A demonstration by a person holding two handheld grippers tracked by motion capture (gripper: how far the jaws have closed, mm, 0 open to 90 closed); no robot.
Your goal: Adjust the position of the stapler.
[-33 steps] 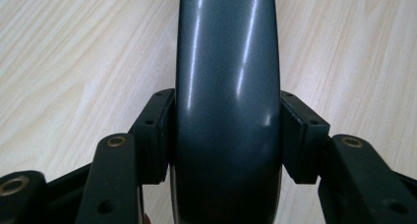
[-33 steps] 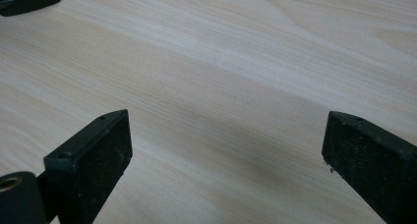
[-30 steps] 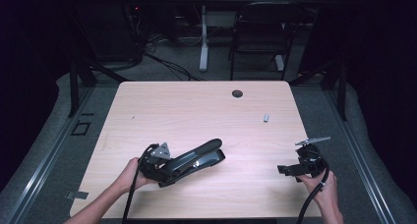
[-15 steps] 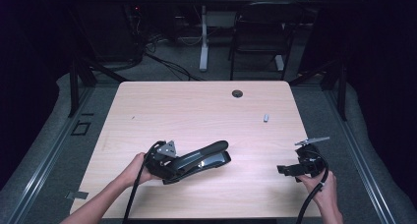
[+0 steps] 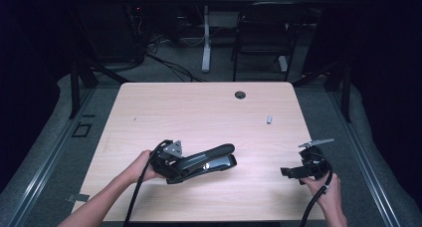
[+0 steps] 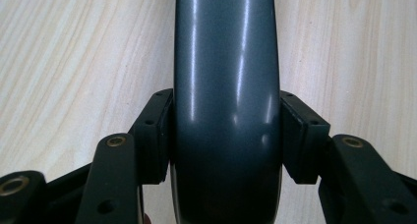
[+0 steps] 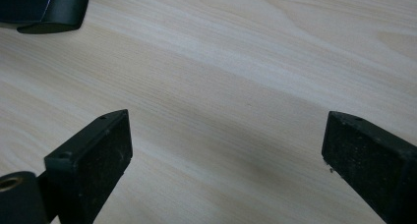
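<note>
1. The stapler (image 5: 206,162) lies on the bench (image 5: 199,112) near the front edge, left of centre, with its nose angled toward the right.
2. The left gripper (image 5: 171,162) has its fingers (image 6: 157,135) clamped on the stapler's rear end, pads pressing both flanks of the glossy dark top arm.
3. The right gripper (image 5: 293,172) hovers well apart at the right, with its fingers (image 7: 93,160) spread wide over bare wood.
4. The stapler looks rigid and fairly heavy, with a smooth, likely slippery shell.
5. A grip on the flanks near the hinge seems sound; the long nose may droop or pivot if lifted.
6. A small grey piece (image 5: 269,119) lies farther back.
</note>
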